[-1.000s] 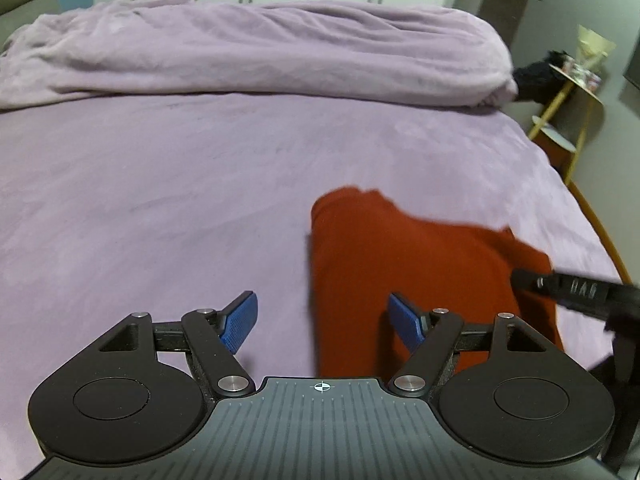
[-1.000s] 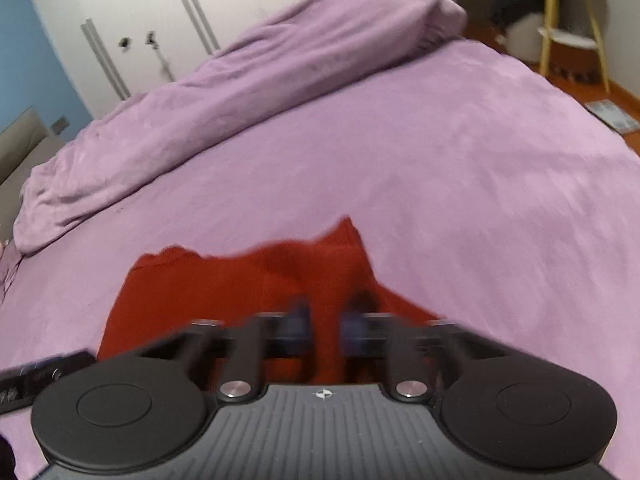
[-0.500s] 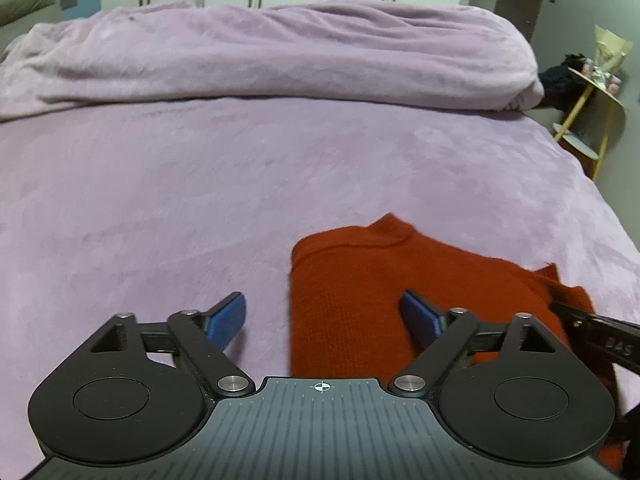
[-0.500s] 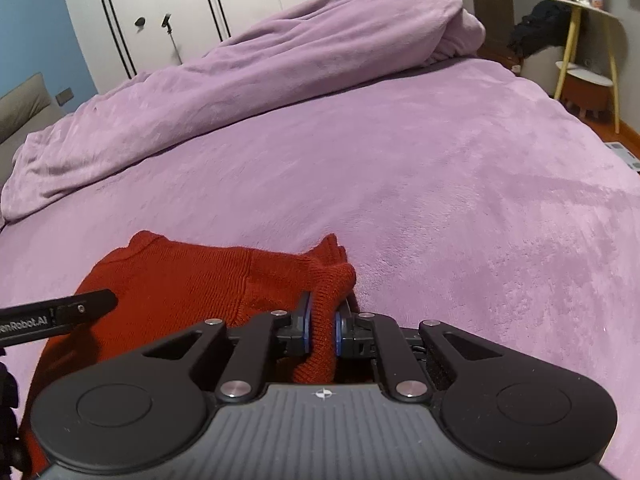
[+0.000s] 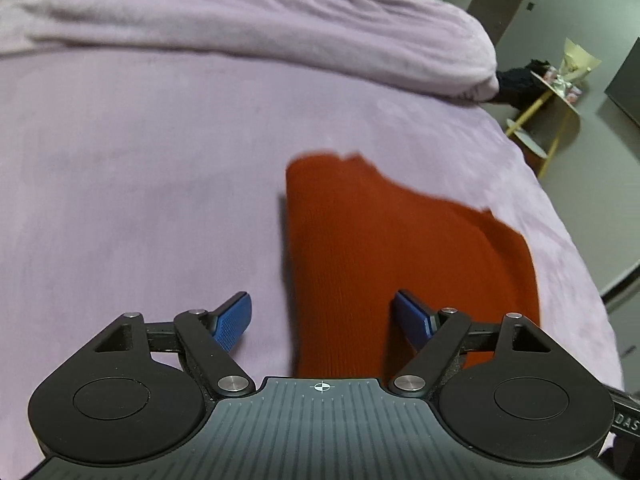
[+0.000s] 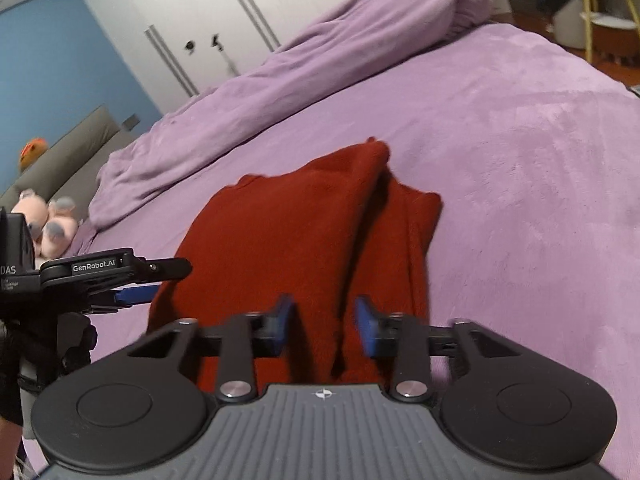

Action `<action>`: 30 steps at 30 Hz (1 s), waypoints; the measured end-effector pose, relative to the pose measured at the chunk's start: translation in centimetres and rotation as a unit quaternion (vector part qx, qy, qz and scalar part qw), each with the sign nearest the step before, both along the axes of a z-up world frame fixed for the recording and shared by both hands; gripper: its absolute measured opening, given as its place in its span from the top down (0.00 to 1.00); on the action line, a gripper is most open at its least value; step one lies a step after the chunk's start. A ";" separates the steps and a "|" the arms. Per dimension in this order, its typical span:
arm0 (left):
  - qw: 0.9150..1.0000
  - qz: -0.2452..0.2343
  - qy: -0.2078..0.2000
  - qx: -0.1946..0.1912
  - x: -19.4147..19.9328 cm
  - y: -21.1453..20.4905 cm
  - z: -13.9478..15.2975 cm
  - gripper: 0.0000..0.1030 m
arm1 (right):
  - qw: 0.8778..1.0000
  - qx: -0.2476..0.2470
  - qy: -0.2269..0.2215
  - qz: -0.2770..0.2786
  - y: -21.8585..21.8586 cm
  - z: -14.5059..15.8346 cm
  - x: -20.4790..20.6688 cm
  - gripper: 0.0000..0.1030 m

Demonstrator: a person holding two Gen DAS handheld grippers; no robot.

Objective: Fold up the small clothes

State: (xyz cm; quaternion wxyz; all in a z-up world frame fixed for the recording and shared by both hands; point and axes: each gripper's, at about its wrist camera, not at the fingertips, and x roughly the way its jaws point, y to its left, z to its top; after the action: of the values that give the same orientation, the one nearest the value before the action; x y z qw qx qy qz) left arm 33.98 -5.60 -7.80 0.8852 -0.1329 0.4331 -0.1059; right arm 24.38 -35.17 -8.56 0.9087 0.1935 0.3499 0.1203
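Note:
A red knitted garment (image 5: 384,248) lies folded on the purple bedspread (image 5: 140,160). My left gripper (image 5: 322,316) is open and empty, its blue fingers straddling the garment's near left edge just above it. In the right wrist view the garment (image 6: 280,232) shows a folded layer with a ridge running away from me. My right gripper (image 6: 322,320) is open over the garment's near end, holding nothing. The left gripper (image 6: 132,280) shows at the left edge of that view, beside the garment.
A rolled purple duvet (image 5: 280,32) lies along the far side of the bed. A yellow side table (image 5: 552,112) stands off the bed's right edge. Soft toys (image 6: 44,220) and a grey headboard (image 6: 76,148) are at the left. White wardrobes (image 6: 240,20) stand behind.
My right gripper was shut on a fold of the red garment half a second ago; it has let go and opened. The garment now lies flat. The left gripper stayed open.

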 end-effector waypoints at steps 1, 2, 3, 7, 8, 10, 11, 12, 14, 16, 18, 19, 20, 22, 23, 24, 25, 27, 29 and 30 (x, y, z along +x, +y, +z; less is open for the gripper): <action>1.000 0.001 0.001 -0.004 -0.5 0.1 0.0 0.19 | 1.000 -0.008 -0.005 0.007 0.2 0.2 -0.2 0.84; 1.000 -0.002 0.000 -0.004 -0.8 0.2 -0.1 0.19 | 1.000 -0.013 -0.009 0.013 0.3 0.3 -0.3 0.88; 1.000 -0.005 0.001 -0.002 -1.0 0.2 0.0 0.19 | 1.000 -0.002 -0.004 0.021 0.1 0.3 -0.2 0.91; 1.000 -0.005 0.011 -0.019 -1.1 1.0 0.1 0.18 | 0.995 0.095 0.030 0.004 -2.8 -0.9 0.1 0.92; 1.000 -0.002 0.013 -0.026 -1.2 1.3 0.1 0.18 | 0.995 0.086 0.041 -0.004 -3.0 -1.4 0.1 0.91; 0.999 -0.004 0.013 -0.038 -1.1 1.9 -0.1 0.18 | 0.995 0.094 0.043 -0.008 -3.8 -1.7 0.0 0.84; 0.999 -0.007 0.011 -0.041 -1.0 2.1 -0.2 0.18 | 0.995 0.089 0.040 -0.013 -4.0 -1.5 -0.1 0.78; 0.999 -0.012 0.012 -0.047 -0.9 2.3 -0.3 0.18 | 0.996 0.080 0.030 -0.022 -4.2 -1.1 -0.3 0.65; 0.997 -0.019 0.020 -0.072 -0.7 2.9 -1.0 0.18 | 0.996 0.079 0.011 -0.036 -4.8 -0.7 -0.3 0.39; 0.993 -0.018 0.038 -0.110 -0.1 3.7 -1.8 0.18 | 0.993 0.114 0.023 -0.030 -5.8 -1.1 0.7 0.29; 0.988 -0.014 0.054 -0.143 0.5 4.2 -2.7 0.18 | 0.986 0.149 0.053 -0.043 -6.8 -2.2 2.0 0.31; 0.986 -0.009 0.056 -0.159 0.8 4.4 -3.1 0.19 | 0.982 0.172 0.070 -0.044 -7.2 -2.8 2.8 0.36; 0.983 -0.007 0.058 -0.173 1.1 4.5 -3.4 0.19 | 0.976 0.197 0.083 -0.045 -7.5 -3.5 3.5 0.39; 0.980 -0.002 0.066 -0.188 1.8 4.5 -3.8 0.21 | 0.966 0.235 0.099 -0.049 -7.8 -4.7 4.7 0.44; 0.979 -0.004 0.068 -0.193 2.1 4.4 -3.9 0.25 | 0.962 0.248 0.101 -0.048 -7.7 -5.1 5.2 0.44; 0.978 -0.006 0.070 -0.196 2.4 4.2 -4.0 0.28 | 0.960 0.257 0.103 -0.043 -7.5 -5.4 5.7 0.44; 0.977 -0.010 0.073 -0.200 2.7 3.9 -4.1 0.35 | 0.958 0.263 0.105 -0.041 -7.3 -5.6 6.1 0.46; 0.977 -0.014 0.079 -0.200 3.3 3.2 -4.3 0.38 | 0.956 0.271 0.106 -0.037 -6.8 -6.0 6.7 0.53; 0.979 -0.012 0.077 -0.191 3.5 2.7 -4.3 0.44 | 0.957 0.264 0.109 -0.042 -6.3 -6.3 6.9 0.65; 0.979 -0.010 0.077 -0.190 3.6 2.7 -4.3 0.46 | 0.955 0.270 0.111 -0.045 -6.1 -6.4 7.1 0.70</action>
State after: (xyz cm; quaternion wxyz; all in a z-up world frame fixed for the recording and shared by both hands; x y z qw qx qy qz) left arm 37.53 -2.95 -12.06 0.8068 -0.3025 0.4727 -0.1847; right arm 31.45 -41.30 -14.99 0.7826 0.4592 0.3937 0.1475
